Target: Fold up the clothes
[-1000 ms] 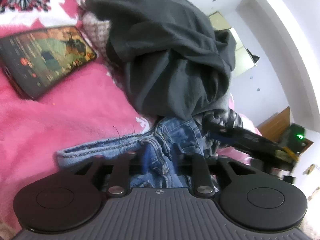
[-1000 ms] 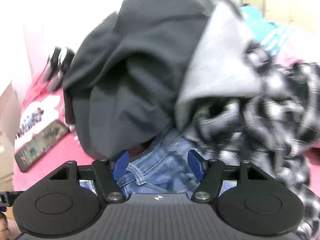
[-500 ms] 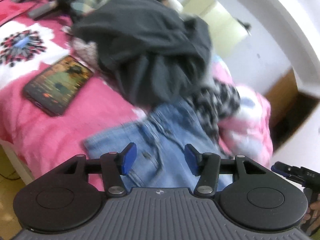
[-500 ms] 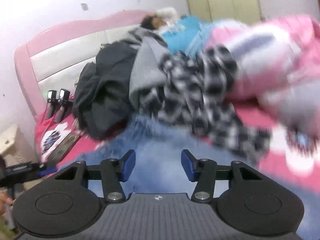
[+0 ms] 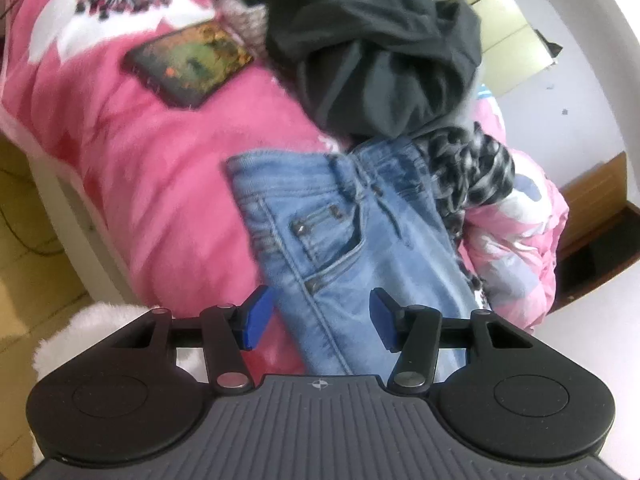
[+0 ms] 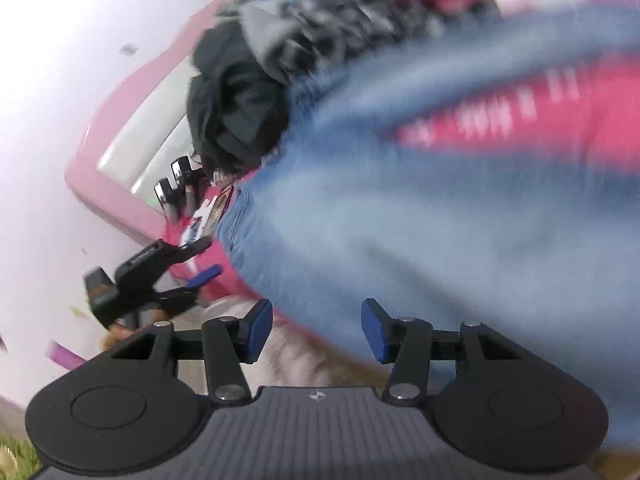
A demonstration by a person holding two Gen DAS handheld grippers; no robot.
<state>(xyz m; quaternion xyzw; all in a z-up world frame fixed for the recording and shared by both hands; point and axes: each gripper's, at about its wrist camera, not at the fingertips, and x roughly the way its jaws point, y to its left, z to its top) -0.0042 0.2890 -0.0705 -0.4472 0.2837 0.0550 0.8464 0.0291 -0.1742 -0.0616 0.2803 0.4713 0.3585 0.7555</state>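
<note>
Pair of light-blue denim jeans (image 5: pixel 352 232) spread flat on pink fleece blanket (image 5: pixel 132 168) covering the bed, waistband toward the heap of clothes, front pocket and rivets facing up. Legs running down toward the camera and passing under the left gripper (image 5: pixel 320 322). Left jaws spread wide, blue pads (image 5: pixel 256 320) on either side of the jeans leg with nothing clamped between them; whether hovering or touching the denim cannot be told.

Beyond the waistband, crumpled dark charcoal sweatshirt (image 5: pixel 372 52) piled high, overlapping the top edge of the jeans. Just beside it, black-and-white checked garment (image 5: pixel 468 164) lying against the jeans' far side. Pink and white padded quilt (image 5: pixel 520 240) bunched further out. Dark-framed tablet with a colourful screen (image 5: pixel 188 62) flat on the blanket, well apart from the jeans, near a knitted beige item (image 5: pixel 244 20). White fluffy fabric (image 5: pixel 92 328) at the bed's edge, beside the left gripper.

In the right wrist view, heavy motion blur. Jeans (image 6: pixel 420 220) filling most of the frame as a blurred blue mass. Right gripper (image 6: pixel 316 330) with jaws wide, blue pads (image 6: pixel 256 330) apart and gripping nothing. Left gripper (image 6: pixel 188 276) visible off to the side near the bed's edge, its jaws parted. Pink padded headboard (image 6: pixel 120 176) behind the dark sweatshirt (image 6: pixel 236 108).
</note>
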